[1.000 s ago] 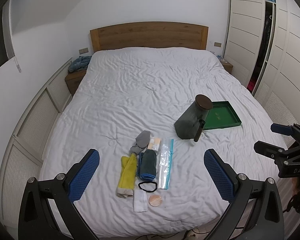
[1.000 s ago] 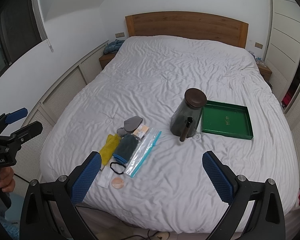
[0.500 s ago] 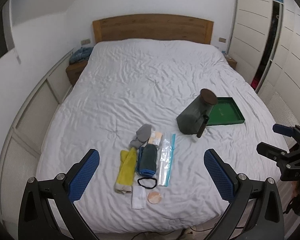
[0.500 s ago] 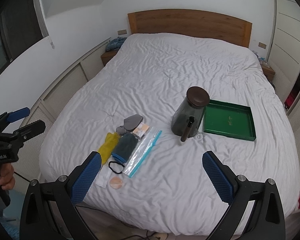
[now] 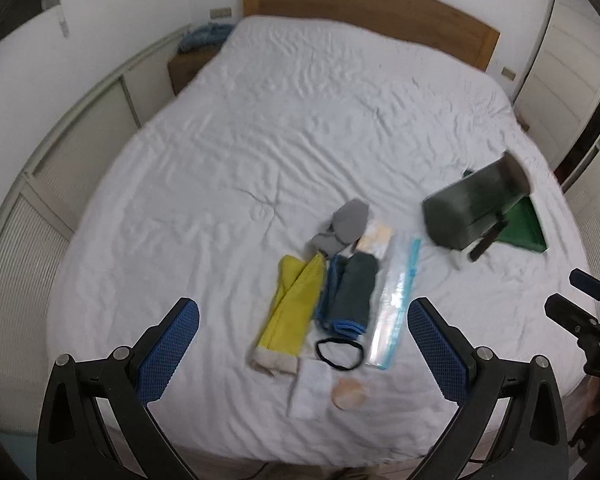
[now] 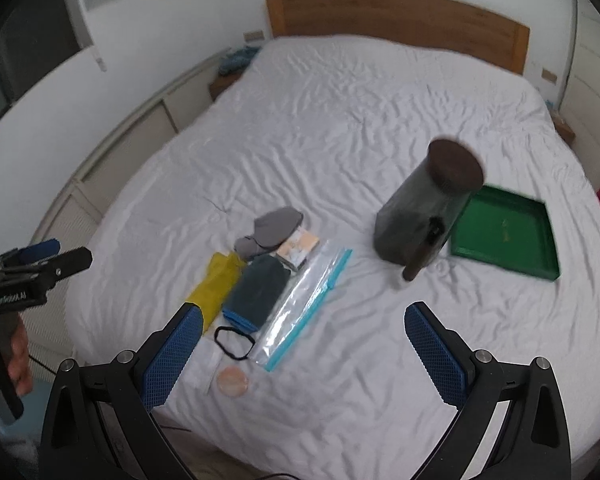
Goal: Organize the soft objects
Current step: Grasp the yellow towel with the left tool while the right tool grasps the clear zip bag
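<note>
Hovering over the bed point(image 5: 300, 120), I had both grippers' jaws wide apart and empty: left gripper point(image 5: 302, 344), right gripper point(image 6: 300, 350). Soft items lay clustered near the foot edge. I judged the yellow cloth point(image 5: 294, 304) light and limp, best pinched mid-fold; the black hair band point(image 5: 337, 354) needed a careful nip.

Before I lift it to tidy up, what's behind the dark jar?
A green tray lies on the bed behind the dark jar. The jar hides the tray's near corner.
</note>
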Motion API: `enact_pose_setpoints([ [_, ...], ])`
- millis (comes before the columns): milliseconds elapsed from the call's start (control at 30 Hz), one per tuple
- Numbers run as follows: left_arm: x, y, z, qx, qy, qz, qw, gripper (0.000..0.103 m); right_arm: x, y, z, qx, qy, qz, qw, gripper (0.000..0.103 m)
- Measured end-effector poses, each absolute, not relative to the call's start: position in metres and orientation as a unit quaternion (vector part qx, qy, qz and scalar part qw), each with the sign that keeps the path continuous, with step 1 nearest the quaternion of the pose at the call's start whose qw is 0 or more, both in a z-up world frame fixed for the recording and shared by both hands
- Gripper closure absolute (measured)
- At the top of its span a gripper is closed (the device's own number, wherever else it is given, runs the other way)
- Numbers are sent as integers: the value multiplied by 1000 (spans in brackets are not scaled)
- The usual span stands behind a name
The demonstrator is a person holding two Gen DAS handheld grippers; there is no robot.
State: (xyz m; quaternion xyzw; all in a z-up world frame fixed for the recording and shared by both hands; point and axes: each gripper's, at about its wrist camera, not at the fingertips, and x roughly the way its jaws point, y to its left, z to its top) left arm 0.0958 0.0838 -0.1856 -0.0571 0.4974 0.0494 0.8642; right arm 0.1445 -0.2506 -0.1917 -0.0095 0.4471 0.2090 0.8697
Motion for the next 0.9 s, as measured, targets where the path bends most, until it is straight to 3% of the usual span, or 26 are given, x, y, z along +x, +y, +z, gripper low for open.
enact_pose_setpoints([
  [400,158,85,-347,6,578,8,816,1,226,-171,-361,10,517,161,841,0],
  [900,184,93,-428,35,625,10,780,2,290,-138,-461,20,545,119,829,6],
])
